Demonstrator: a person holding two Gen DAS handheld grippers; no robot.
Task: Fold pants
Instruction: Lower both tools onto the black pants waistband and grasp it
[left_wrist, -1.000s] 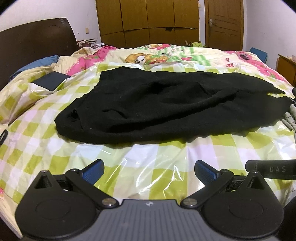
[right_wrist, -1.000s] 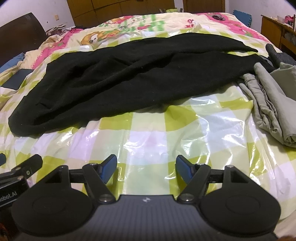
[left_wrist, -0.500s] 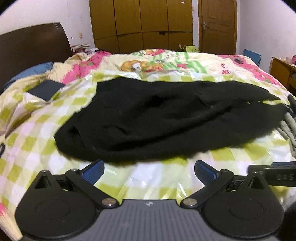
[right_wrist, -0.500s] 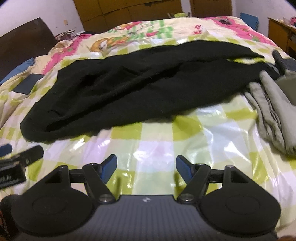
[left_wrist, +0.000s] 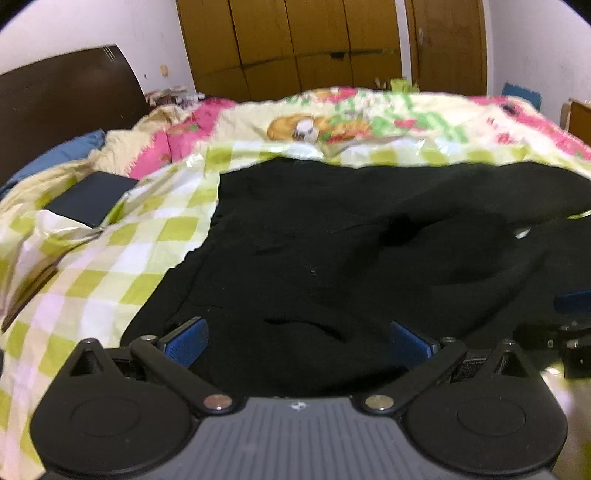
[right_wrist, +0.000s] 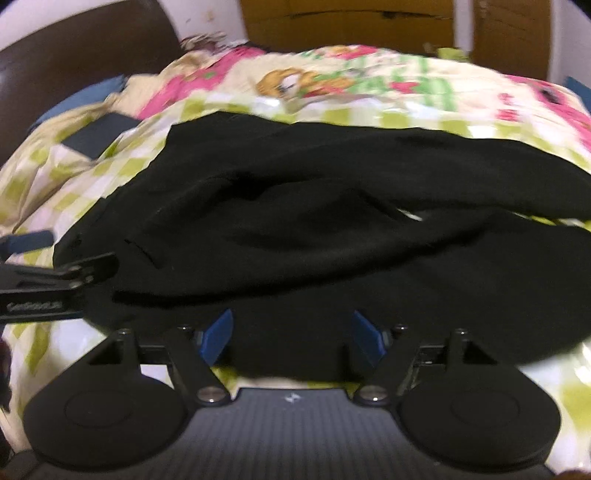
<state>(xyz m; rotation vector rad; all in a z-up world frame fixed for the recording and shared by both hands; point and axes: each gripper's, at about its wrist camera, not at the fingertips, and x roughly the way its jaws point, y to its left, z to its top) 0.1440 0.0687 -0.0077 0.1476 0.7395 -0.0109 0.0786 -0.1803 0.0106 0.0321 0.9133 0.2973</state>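
Observation:
Black pants (left_wrist: 351, 258) lie spread sideways across the green-checked bed cover (left_wrist: 122, 254), rumpled, with the legs running off to the right. My left gripper (left_wrist: 295, 341) is open, its blue pads over the near edge of the pants at the left end. My right gripper (right_wrist: 291, 334) is open over the near edge of the pants (right_wrist: 332, 229) a little further right. Neither holds any cloth. The left gripper shows at the left edge of the right wrist view (right_wrist: 55, 273).
A dark flat pad (left_wrist: 92, 199) lies on the cover at the left, near a blue pillow (left_wrist: 55, 155) and the dark headboard (left_wrist: 66, 99). Wooden wardrobes (left_wrist: 295, 44) stand behind the bed. A cartoon quilt (left_wrist: 332, 125) covers the far side.
Both grippers have moved forward from the bare checked cover to the near edge of the pants. Both stayed open. The grey clothes at the right have left the views.

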